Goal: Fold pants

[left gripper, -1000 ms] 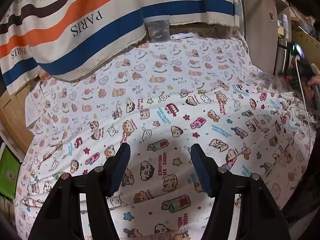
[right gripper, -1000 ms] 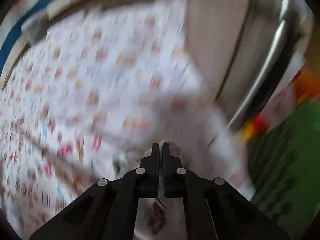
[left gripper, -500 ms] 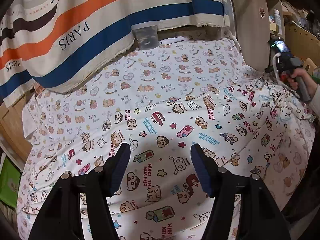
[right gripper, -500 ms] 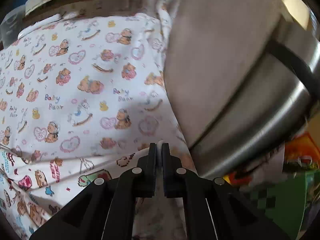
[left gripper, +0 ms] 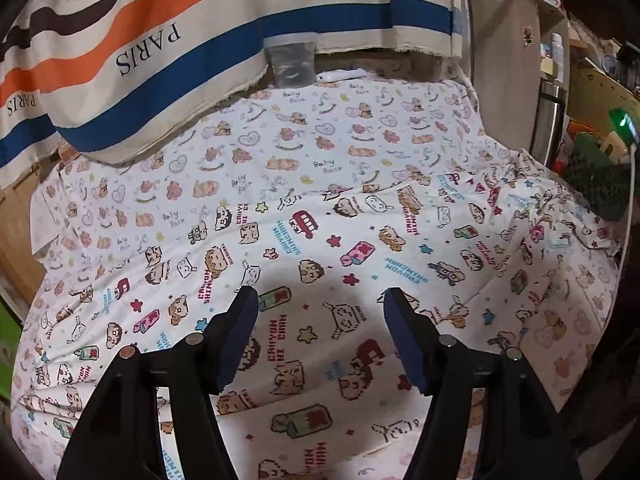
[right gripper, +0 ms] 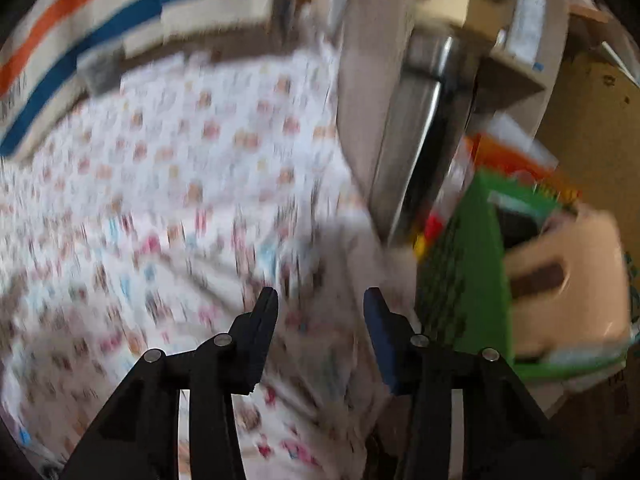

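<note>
The pants (left gripper: 360,248), white with pixel cartoon prints, lie spread across the bed over a baby-bear sheet (left gripper: 320,140). My left gripper (left gripper: 320,304) hovers just above their near middle, open, with only the flat fabric below the gap. In the blurred right wrist view my right gripper (right gripper: 320,300) is over the pants' right end (right gripper: 160,260) near the bed's edge. Its jaws are opening and nothing is caught between them; cloth lies underneath.
A striped cloth printed PARIS (left gripper: 200,32) hangs over the far side. A grey container (left gripper: 292,62) and a small white item (left gripper: 340,76) sit at the sheet's back edge. Right of the bed stand a beige panel (right gripper: 360,80), a metal cylinder (right gripper: 416,140), a green crate (right gripper: 468,280) and a beige box (right gripper: 568,280).
My right gripper held a fold of the pants at the bed's right edge, then let go and swung away. The pants' right end now lies flat. The left gripper stayed put.
</note>
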A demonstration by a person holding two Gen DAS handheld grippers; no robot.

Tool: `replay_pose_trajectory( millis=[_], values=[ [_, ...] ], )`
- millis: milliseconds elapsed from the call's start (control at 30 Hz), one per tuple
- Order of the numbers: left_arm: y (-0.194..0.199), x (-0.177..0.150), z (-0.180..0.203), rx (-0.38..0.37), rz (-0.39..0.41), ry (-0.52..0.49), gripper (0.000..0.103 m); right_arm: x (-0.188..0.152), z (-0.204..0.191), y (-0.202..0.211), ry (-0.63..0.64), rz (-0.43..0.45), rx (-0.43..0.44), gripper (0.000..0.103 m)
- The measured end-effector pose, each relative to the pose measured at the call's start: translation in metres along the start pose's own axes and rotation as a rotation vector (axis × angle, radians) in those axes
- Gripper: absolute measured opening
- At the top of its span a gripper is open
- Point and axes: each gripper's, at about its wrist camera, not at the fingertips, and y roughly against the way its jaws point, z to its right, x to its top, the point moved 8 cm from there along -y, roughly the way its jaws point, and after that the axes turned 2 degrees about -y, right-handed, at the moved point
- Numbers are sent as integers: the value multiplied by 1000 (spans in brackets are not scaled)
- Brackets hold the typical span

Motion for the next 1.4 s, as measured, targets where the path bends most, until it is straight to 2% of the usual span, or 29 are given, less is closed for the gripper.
replay_pose_trajectory(
  millis=[67,200,267,333,400,533,600,667,700,767,900,967,1033,1067,1133,1200,1267,1300,1367,1400],
  values=[
    [6,0,1,11,13,-13,64,-11,7,-9,-14,-29,-32,46],
    [16,0,-2,36,28,-34,64,-21,12,-35,-77,-110,17,45],
    [17,-1,-5,50,27,-39,65,-15,5,-38,-64,-76,58,45],
    [16,-1,-8,60,18,-37,65,4,0,-29,-47,30,46,45],
    [13,-2,-10,66,9,-31,65,20,-9,-24,-38,80,75,45],
    [13,-2,-9,60,9,-27,65,29,-23,-61,-72,-83,142,45],
    [13,-2,-7,59,14,-35,65,25,-24,-83,-92,-147,133,43],
    [13,-1,-5,65,17,-49,65,20,-25,-96,-102,-166,154,14],
    [13,-1,-4,72,18,-57,65,19,-25,-98,-105,-168,159,5],
    [13,-1,-4,83,21,-70,65,18,-21,-92,-107,-128,133,5],
    [16,0,-3,88,32,-82,65,19,4,-40,-129,1,-13,5],
    [17,0,-3,79,37,-78,65,18,10,-23,-127,17,-28,5],
    [18,0,-1,64,42,-72,65,17,13,-19,-108,-12,-45,5],
    [19,0,0,57,46,-67,65,15,16,-23,-103,-34,-53,5],
    [20,0,1,49,53,-58,65,0,15,-44,-78,-146,-49,5],
    [24,0,3,41,60,-57,65,-7,16,-52,-89,-185,-38,9],
    [27,-1,3,45,62,-69,66,-7,20,-42,-103,-148,-31,21],
    [28,-2,3,52,62,-78,67,-5,23,-29,-106,-101,-22,33],
    [29,-3,1,66,61,-91,67,-9,18,-16,-96,-80,10,42],
    [29,-4,0,71,60,-93,67,-10,17,-7,-93,-66,6,50]
  ],
)
